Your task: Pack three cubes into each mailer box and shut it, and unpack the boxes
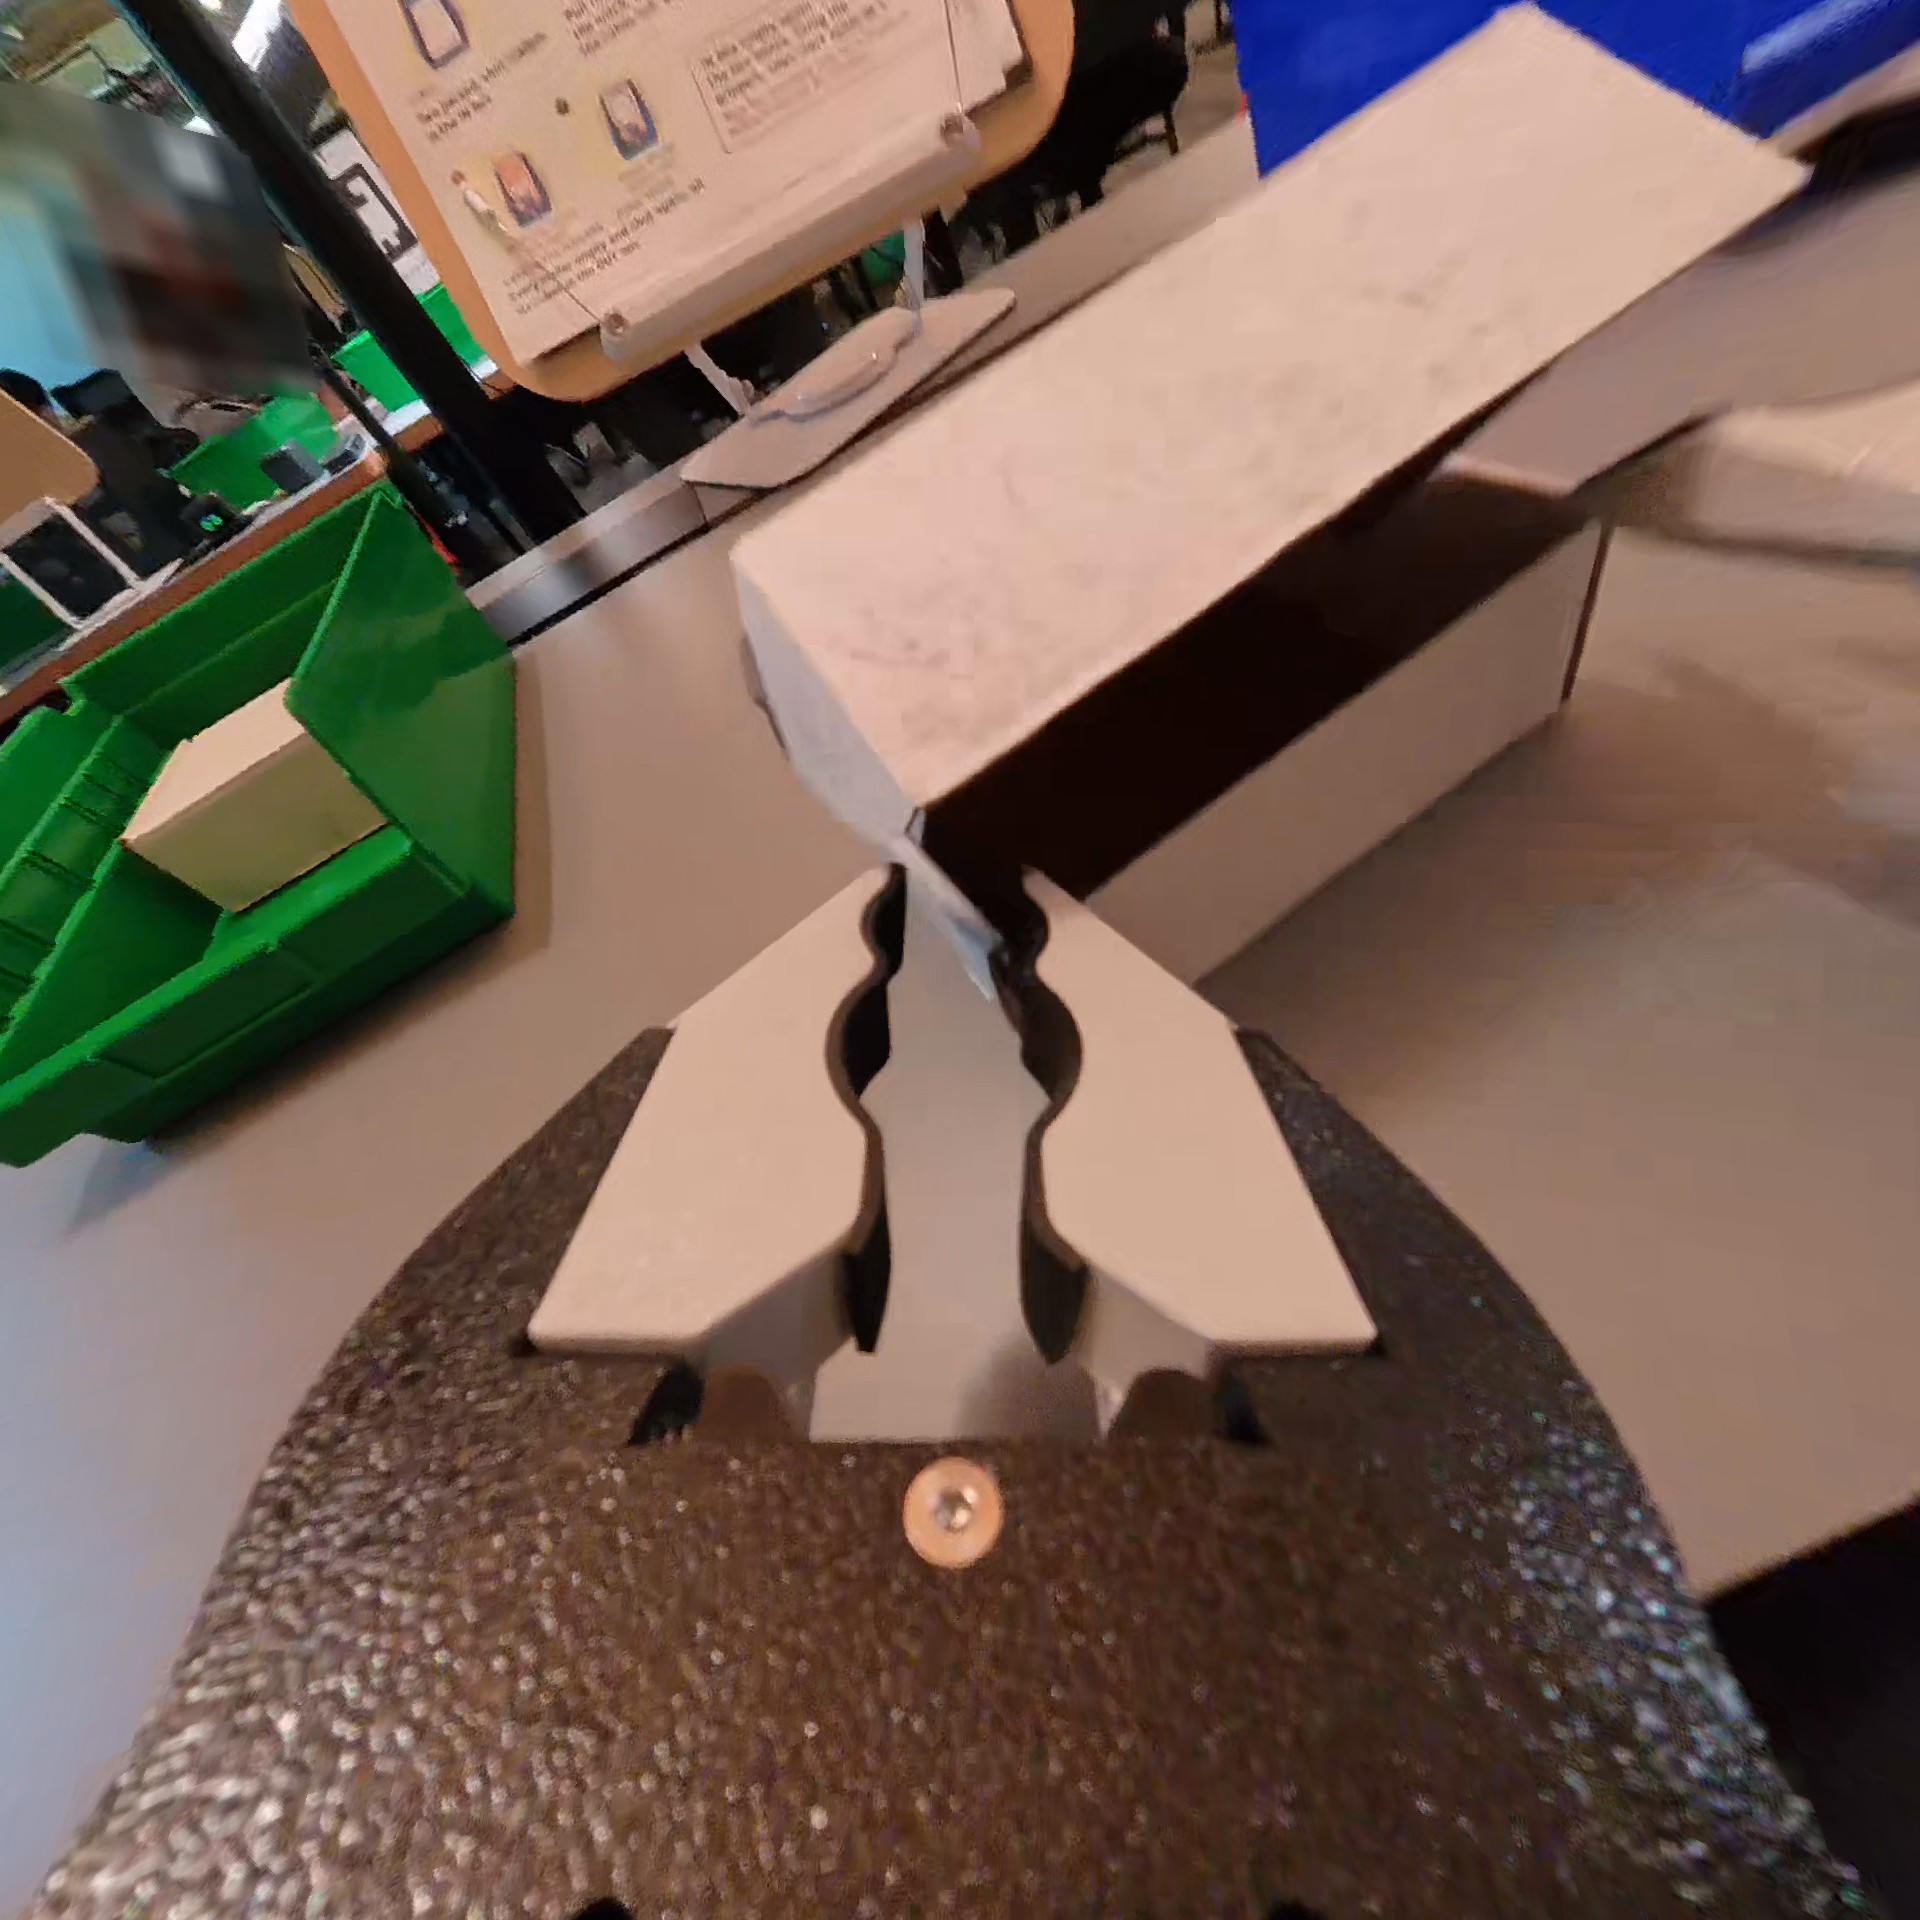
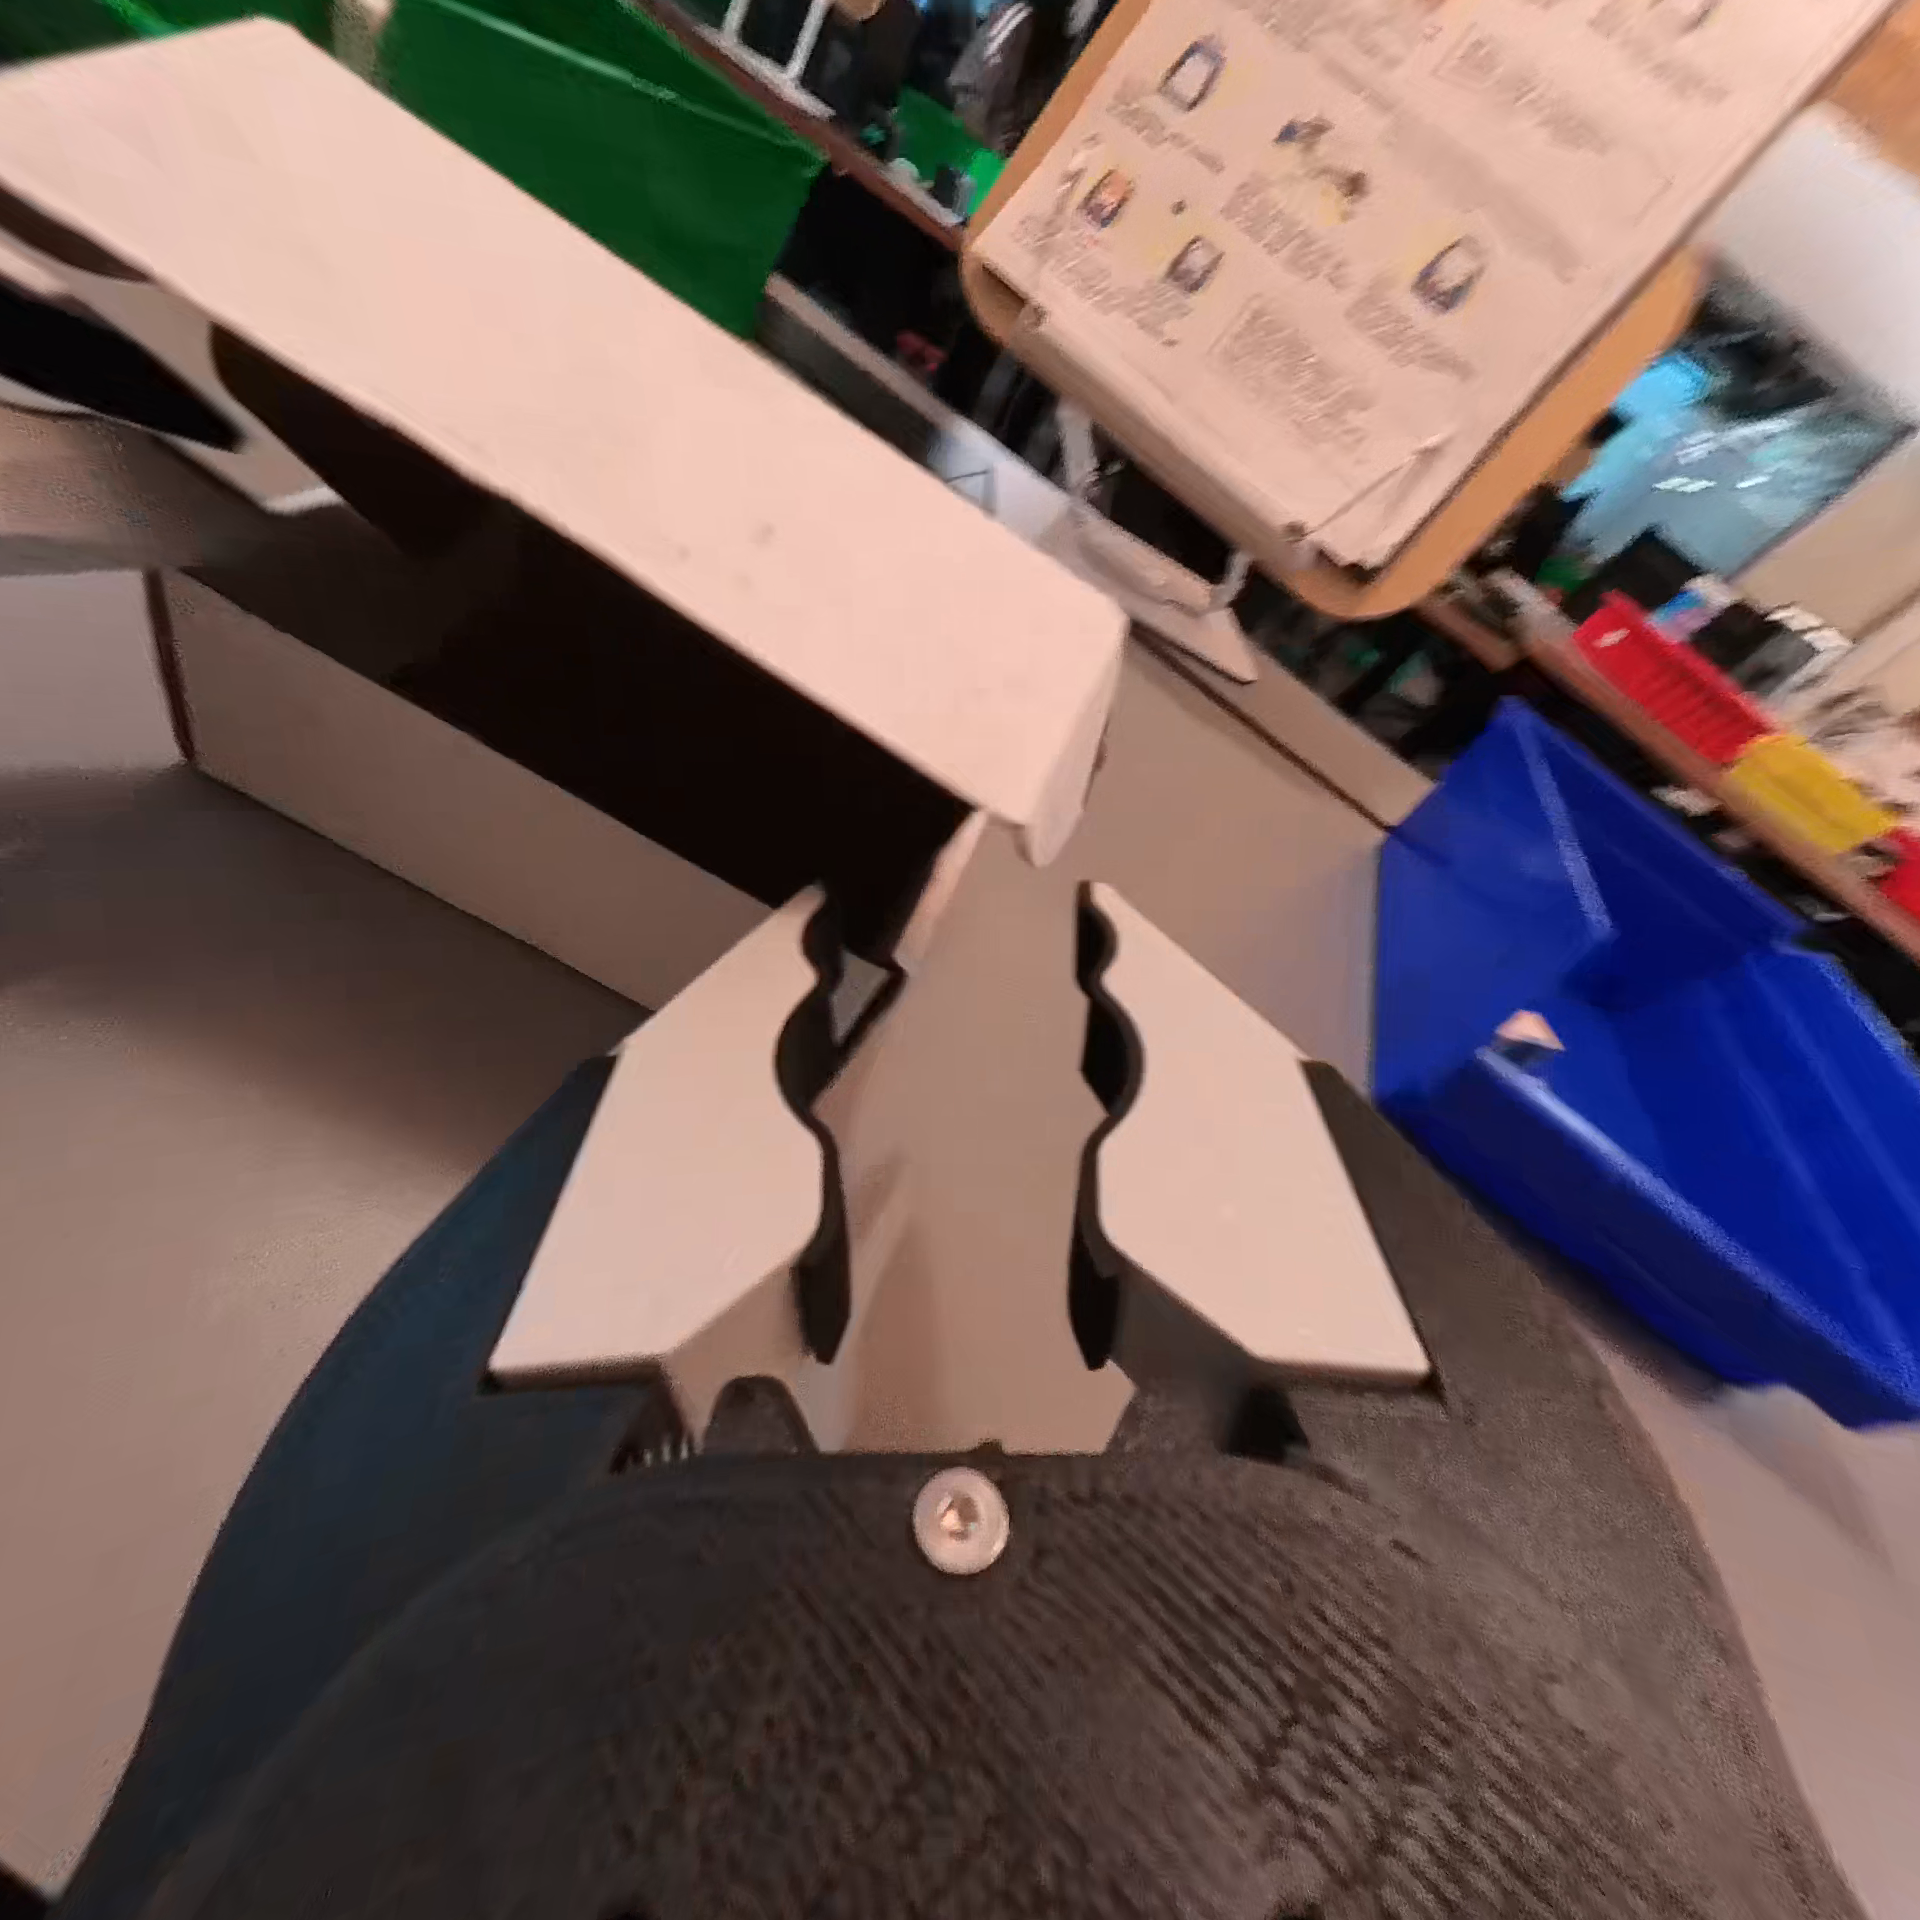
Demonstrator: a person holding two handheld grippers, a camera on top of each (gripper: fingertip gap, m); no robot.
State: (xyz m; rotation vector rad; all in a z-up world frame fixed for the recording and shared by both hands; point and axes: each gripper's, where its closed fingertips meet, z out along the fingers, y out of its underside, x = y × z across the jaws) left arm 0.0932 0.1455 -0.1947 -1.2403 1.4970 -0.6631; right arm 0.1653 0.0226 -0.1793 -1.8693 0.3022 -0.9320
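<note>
Lab/workshop (bins, instr. board).

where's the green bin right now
In the left wrist view the green bin sits on the table at the left, left of the white mailer box, with a small white box inside it.

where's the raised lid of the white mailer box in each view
Left wrist view: the lid slants from centre to upper right, its near corner just above the left gripper.
Right wrist view: the lid runs from upper left to centre, its corner just above the right gripper.
Shared landmark: the instruction board behind the box.
</note>
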